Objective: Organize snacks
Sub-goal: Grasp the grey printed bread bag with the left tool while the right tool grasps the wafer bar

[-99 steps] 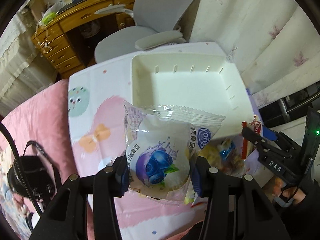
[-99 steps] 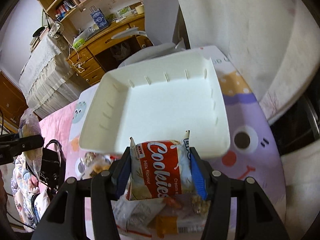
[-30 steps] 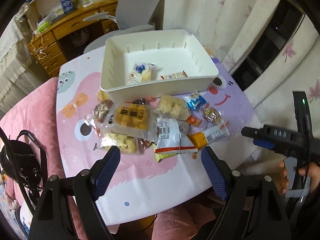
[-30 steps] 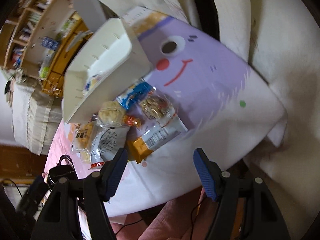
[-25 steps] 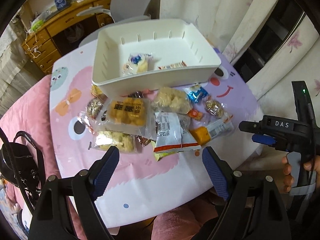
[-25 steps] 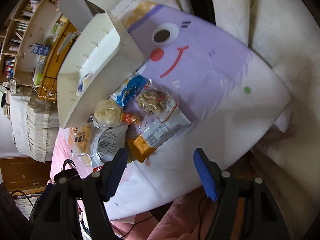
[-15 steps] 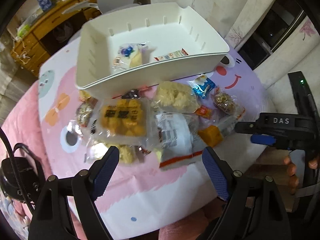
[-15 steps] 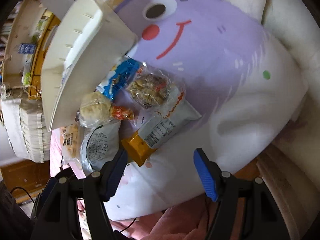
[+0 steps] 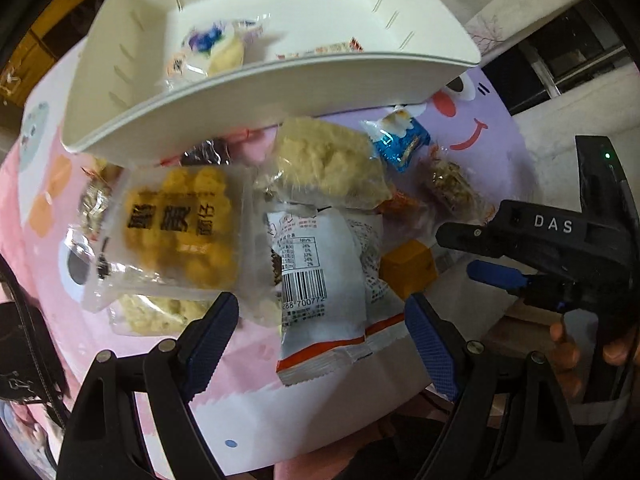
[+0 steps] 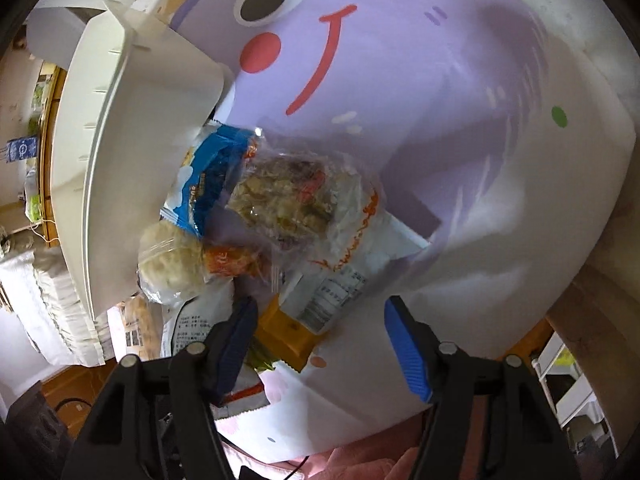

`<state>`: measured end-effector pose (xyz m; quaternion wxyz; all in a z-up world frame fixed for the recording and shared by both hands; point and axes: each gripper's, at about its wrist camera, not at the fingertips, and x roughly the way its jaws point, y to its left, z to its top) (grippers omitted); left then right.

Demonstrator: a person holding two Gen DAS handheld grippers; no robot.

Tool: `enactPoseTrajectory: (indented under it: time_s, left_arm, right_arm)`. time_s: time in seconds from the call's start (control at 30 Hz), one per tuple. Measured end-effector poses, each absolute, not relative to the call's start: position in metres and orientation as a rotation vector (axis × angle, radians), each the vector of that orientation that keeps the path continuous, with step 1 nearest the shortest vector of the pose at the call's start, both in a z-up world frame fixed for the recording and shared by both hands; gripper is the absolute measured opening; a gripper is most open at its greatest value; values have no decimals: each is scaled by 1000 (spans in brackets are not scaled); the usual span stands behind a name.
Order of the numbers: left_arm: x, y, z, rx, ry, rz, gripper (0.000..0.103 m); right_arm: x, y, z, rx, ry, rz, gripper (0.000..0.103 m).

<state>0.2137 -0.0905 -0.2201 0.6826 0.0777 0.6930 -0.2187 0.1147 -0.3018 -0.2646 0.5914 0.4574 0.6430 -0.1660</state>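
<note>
Both claws hang spread and empty, the left gripper (image 9: 322,332) over the white barcode packet (image 9: 320,280), the right gripper (image 10: 320,336) by the orange-ended packet (image 10: 298,326); I'd pinch each mid-body, clear of neighbours, then lift toward the white bin (image 9: 256,80) just beyond.

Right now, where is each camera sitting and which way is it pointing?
Left wrist: on the left gripper, open, looking down over the snack pile toward the white bin; the right gripper and hand show at right.
Right wrist: on the right gripper, open, facing the pile's right edge and the purple tablecloth.
Shared: bin, blue packet, orange packet.
</note>
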Motion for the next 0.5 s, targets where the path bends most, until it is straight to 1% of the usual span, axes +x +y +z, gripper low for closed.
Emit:
enactPoseTrajectory:
  time_s: [0.1, 0.17, 0.23, 0.37, 0.43, 0.5]
  left_arm:
    - [215, -93, -228, 162, 1583, -498, 84]
    - [215, -95, -233, 162, 1598, -506, 84]
    - [215, -99, -239, 161, 1619, -512, 84]
    - [217, -104, -251, 153, 1650, -500, 82]
    - [218, -105, -257, 145, 1670, -483, 79]
    - [220, -104, -262, 140, 1690, -456, 71]
  right_arm:
    - [117, -298, -269, 1069, 1518, -398, 55]
    - [117, -295, -272, 1069, 1529, -409, 49]
    - [118, -296, -274, 1075, 1535, -413, 46]
    - [123, -291, -273, 1047, 1540, -423, 46]
    - [124, -290, -273, 1038, 1545, -425, 46]
    - [130, -284, -271, 1017, 1557, -422, 46]
